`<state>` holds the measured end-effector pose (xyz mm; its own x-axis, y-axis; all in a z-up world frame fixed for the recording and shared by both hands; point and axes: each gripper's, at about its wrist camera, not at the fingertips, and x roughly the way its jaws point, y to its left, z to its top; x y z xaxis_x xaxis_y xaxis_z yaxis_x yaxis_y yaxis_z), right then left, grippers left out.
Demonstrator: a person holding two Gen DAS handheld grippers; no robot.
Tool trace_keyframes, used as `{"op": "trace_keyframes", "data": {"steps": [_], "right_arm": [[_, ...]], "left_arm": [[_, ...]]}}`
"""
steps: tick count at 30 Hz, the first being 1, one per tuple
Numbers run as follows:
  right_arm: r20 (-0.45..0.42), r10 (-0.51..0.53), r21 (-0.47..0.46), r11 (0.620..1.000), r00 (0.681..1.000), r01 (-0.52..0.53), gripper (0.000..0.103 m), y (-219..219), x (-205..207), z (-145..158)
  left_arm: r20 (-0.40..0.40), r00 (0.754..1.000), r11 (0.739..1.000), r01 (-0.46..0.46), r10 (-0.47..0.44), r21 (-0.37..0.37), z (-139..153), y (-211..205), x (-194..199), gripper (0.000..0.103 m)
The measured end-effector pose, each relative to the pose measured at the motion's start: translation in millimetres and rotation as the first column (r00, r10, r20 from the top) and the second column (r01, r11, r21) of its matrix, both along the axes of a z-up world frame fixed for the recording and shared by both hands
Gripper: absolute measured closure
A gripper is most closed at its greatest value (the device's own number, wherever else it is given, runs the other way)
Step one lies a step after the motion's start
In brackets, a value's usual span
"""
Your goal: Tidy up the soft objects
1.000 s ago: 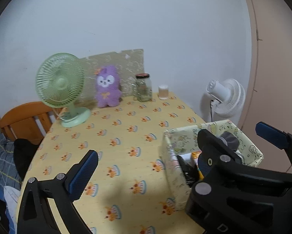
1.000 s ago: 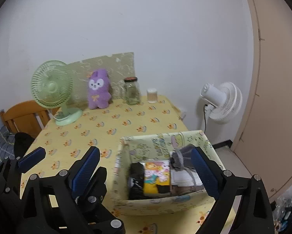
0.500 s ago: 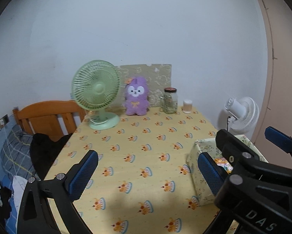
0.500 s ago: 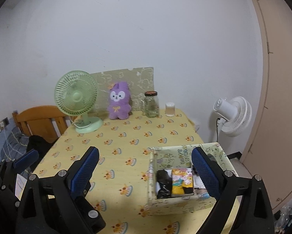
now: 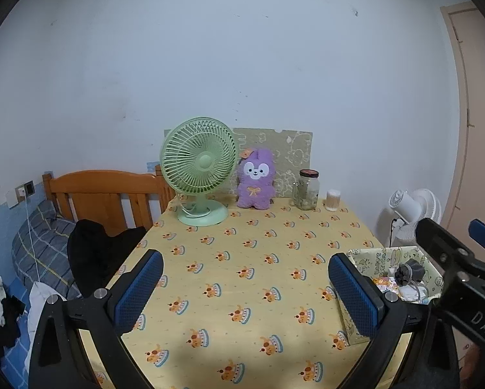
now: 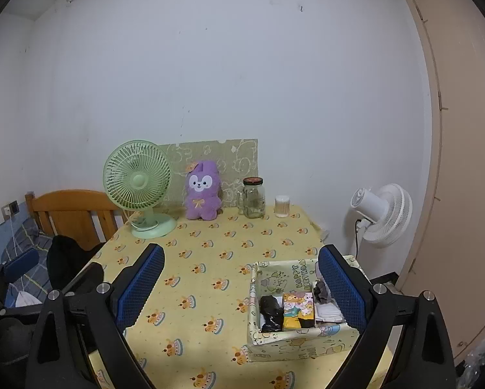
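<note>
A patterned fabric box (image 6: pixel 300 337) stands at the table's near right corner. It holds a black sock (image 6: pixel 270 311), a yellow cartoon-print item (image 6: pixel 295 311), folded white cloth (image 6: pixel 328 311) and a grey piece (image 6: pixel 323 291). A purple plush rabbit (image 6: pixel 203 196) sits upright at the far edge of the table against a card. My right gripper (image 6: pixel 242 288) hangs open and empty above the table, its right finger over the box's right side. My left gripper (image 5: pixel 245 291) is open and empty over the tablecloth, left of the box (image 5: pixel 372 256). The plush (image 5: pixel 257 184) is far from both.
A green desk fan (image 5: pixel 198 162), a glass jar (image 5: pixel 305 189) and a small swab pot (image 5: pixel 333 200) line the table's back edge. A white floor fan (image 6: pixel 381 214) stands right of the table. A wooden chair (image 5: pixel 103 191) with a black garment (image 5: pixel 93 253) is at the left.
Both grippers have drawn back and upward from the box, so the whole table now shows. Both have stayed open and empty. The box and plush have not moved.
</note>
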<state>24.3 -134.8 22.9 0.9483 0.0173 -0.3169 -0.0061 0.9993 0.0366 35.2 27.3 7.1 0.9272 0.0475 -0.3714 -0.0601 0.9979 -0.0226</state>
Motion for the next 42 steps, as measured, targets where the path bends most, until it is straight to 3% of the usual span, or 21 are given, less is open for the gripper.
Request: {"op": "trace_keyframes", "data": {"steps": [42], "right_arm": [[-0.038,-0.022,0.022,0.999,0.999,0.023,0.005,-17,0,-15]], "left_arm": [[-0.004,1.0,1.0,0.0,0.0,0.004,-5,-4,-4,0.0]]}}
